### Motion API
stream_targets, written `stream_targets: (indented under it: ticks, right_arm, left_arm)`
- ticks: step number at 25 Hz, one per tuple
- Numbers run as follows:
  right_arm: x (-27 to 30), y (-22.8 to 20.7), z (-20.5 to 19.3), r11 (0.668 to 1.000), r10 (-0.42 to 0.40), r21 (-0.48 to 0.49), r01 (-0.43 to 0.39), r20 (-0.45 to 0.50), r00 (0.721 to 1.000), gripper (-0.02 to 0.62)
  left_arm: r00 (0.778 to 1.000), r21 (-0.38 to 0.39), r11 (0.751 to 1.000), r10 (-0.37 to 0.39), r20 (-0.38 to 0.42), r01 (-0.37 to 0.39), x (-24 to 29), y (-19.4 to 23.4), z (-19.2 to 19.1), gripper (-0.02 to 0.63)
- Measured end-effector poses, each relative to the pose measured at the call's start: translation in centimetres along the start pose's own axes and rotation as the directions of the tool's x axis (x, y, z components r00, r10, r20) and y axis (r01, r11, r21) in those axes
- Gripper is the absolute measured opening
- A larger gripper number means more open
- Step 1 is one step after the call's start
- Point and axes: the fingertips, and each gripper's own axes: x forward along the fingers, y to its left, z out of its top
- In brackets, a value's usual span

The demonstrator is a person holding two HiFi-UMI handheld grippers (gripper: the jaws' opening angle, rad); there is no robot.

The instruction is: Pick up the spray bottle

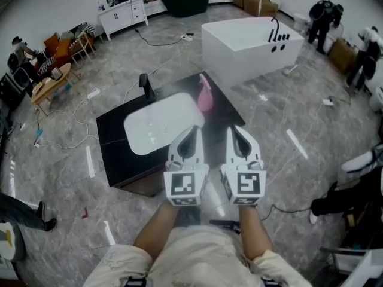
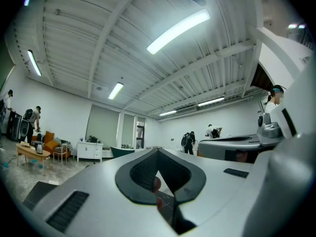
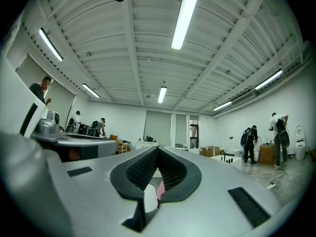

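The pink spray bottle stands at the far right edge of the black counter, beside the white sink basin. My left gripper and right gripper are side by side at the counter's near right corner, short of the bottle and pointing level toward it. Both are shut with nothing between the jaws. In the left gripper view the left gripper's jaws meet at the tip. The right gripper's jaws meet in the same way in the right gripper view, where a strip of the pink bottle shows through the opening below them.
A black faucet rises at the sink's far left. A white freestanding bathtub stands beyond the counter, with a dark tub and a white cabinet at the back. Cables trail on the floor. A person works at the far right.
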Motion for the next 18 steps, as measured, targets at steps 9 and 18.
stream_targets:
  ticks: [9, 18]
  right_arm:
    - [10.3, 0.1, -0.4, 1.0, -0.028, -0.009, 0.028, -0.023, 0.999, 0.005]
    - [17.8, 0.9, -0.8, 0.999, -0.049, -0.024, 0.048, -0.034, 0.998, 0.005]
  left_arm:
    - [1.0, -0.01, 1.0, -0.019, 0.0, 0.019, 7.8, 6.1, -0.7, 0.002]
    - [0.999, -0.001, 0.999, -0.035, 0.015, 0.035, 13.7, 11.6, -0.7, 0.002]
